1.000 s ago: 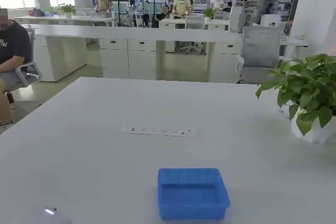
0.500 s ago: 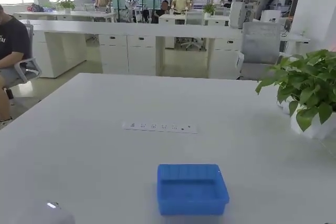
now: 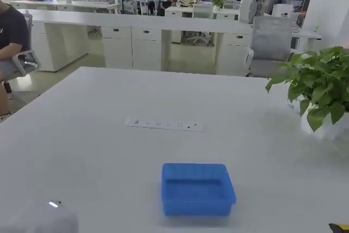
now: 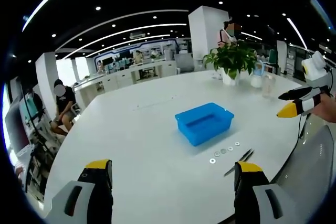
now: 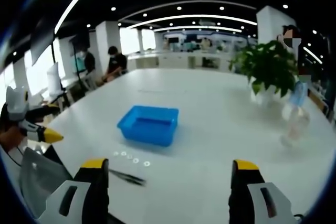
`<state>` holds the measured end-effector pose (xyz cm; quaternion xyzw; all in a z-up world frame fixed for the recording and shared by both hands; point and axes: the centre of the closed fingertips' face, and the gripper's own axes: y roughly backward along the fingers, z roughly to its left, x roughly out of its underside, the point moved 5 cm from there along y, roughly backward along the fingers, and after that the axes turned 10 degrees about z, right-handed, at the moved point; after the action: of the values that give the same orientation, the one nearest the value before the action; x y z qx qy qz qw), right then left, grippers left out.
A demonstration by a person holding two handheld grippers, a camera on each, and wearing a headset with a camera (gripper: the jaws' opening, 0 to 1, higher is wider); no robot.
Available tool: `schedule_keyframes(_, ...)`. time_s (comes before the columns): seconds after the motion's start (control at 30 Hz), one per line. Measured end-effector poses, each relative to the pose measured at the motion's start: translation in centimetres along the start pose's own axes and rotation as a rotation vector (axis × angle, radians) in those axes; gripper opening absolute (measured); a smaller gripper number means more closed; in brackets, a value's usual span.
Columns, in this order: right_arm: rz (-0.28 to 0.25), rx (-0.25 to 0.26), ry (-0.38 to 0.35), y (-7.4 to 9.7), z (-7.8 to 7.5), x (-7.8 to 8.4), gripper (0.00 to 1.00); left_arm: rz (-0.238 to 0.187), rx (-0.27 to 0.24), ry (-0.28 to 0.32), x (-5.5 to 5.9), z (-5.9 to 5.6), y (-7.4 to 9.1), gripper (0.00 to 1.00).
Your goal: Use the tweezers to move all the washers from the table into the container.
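Note:
A blue container [image 3: 197, 188] stands empty on the white table [image 3: 109, 151], and is also seen as the container [image 4: 203, 123] and the container [image 5: 148, 124]. Several small washers [image 4: 224, 151] lie in a row just in front of it, the same washers [image 5: 131, 157]. Black tweezers [image 4: 239, 161] lie on the table beside them, seen again as the tweezers [image 5: 126, 177]. My left gripper [image 4: 172, 169] is open and empty, well short of the washers. My right gripper [image 5: 169, 166] is open and empty too, above the near edge of the table. The right gripper [image 4: 299, 103] hangs at the right, clear of the table.
A white power strip [image 3: 163, 125] lies beyond the container. A potted plant [image 3: 322, 91] stands at the right edge, with a clear bottle [image 5: 294, 119] near it. A person [image 4: 64, 108] sits off the table's left. Desks and people fill the room behind.
The head camera has tilted down a little, so the container sits higher in the picture. A yellow gripper tip has come in at the bottom right. Nothing on the table has moved.

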<state>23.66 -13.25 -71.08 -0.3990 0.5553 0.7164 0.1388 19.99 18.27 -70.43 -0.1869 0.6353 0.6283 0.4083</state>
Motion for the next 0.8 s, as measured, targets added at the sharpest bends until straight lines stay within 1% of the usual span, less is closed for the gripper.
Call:
schedule_keyframes(0.17,0.011,0.003,0.012,-0.4,0.0,-0.1,0.95,0.011,0.013,-0.006,0.1,-0.1,-0.4,0.99)
schedule_keyframes(0.3,0.007,0.002,-0.001,-0.8,-0.1,-0.2,0.94,0.007,0.015,-0.005,-0.3,-0.3,-0.7,0.99)
schedule_keyframes(0.37,0.006,-0.007,-0.026,-1.0,-0.1,-0.1,0.93,-0.006,0.005,-0.011,-0.7,-0.4,-0.8,0.99)
schedule_keyframes(0.43,0.001,-0.012,-0.042,-1.2,0.0,-0.2,0.93,-0.008,0.017,-0.013,-1.0,-0.7,-1.2,0.99)
schedule_keyframes(0.5,0.001,-0.015,-0.048,-1.4,0.0,-0.2,0.91,-0.004,0.051,-0.025,-1.1,-1.4,-1.6,0.99)
schedule_keyframes(0.53,0.002,-0.016,-0.050,-1.5,0.0,-0.2,0.91,-0.004,0.071,-0.037,-1.2,-1.7,-1.7,0.94)
schedule_keyframes(0.6,0.009,-0.019,-0.049,-1.8,0.1,-0.1,0.91,0.003,0.105,-0.097,-1.3,-2.4,-2.0,0.72)
schedule_keyframes(0.63,0.016,-0.022,-0.044,-2.0,0.1,-0.1,0.91,0.020,0.147,-0.132,-1.1,-3.1,-2.4,0.64)
schedule_keyframes(0.7,0.023,-0.025,-0.036,-2.1,0.1,0.0,0.91,0.076,0.220,-0.151,-0.5,-4.0,-3.3,0.66)
schedule_keyframes(0.73,0.026,-0.025,-0.034,-2.1,0.1,0.0,0.91,0.096,0.240,-0.168,-0.3,-4.3,-3.6,0.65)
schedule_keyframes(0.77,0.028,-0.026,-0.033,-2.2,0.1,0.0,0.91,0.109,0.247,-0.187,-0.1,-4.4,-4.0,0.63)
schedule_keyframes(0.8,0.031,-0.026,-0.031,-2.3,0.1,0.0,0.91,0.131,0.267,-0.225,0.2,-4.7,-4.4,0.60)
